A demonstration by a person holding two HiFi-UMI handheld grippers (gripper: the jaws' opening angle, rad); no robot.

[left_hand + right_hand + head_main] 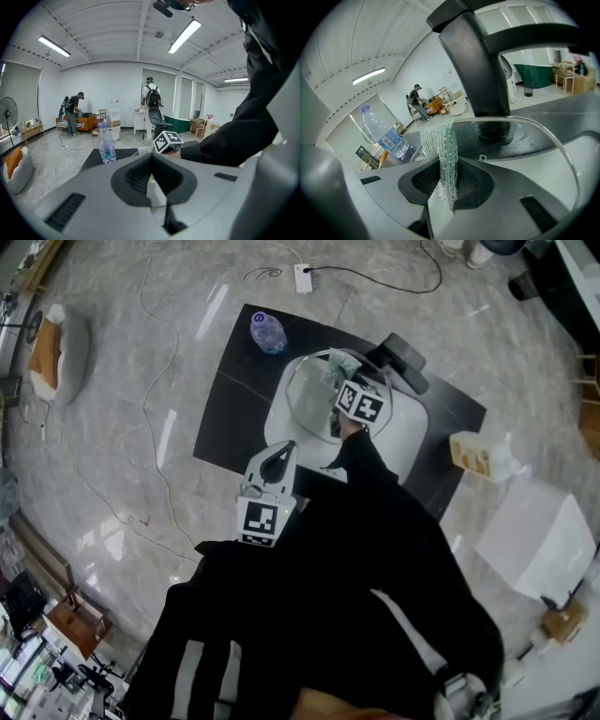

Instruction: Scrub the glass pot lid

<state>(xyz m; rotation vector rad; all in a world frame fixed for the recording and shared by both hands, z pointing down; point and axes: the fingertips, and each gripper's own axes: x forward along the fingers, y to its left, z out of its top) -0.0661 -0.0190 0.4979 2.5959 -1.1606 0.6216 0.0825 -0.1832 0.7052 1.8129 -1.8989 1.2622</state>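
The lid is clear, smooth glass, wet in patches, with a thin bright rim that is probably metal. The scrubbing cloth is a rough, glittery knitted mesh, silver-green. The left gripper and right gripper have matt grey plastic shells with dark ribbed pads. The floor is glossy and marble-patterned, the mat matt black, the bottle clear plastic.

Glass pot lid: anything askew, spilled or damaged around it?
Nothing stands out. The clear glass pot lid rests on the white tray, the right gripper is shut on the green mesh scrubbing cloth, and the plastic water bottle stands upright.
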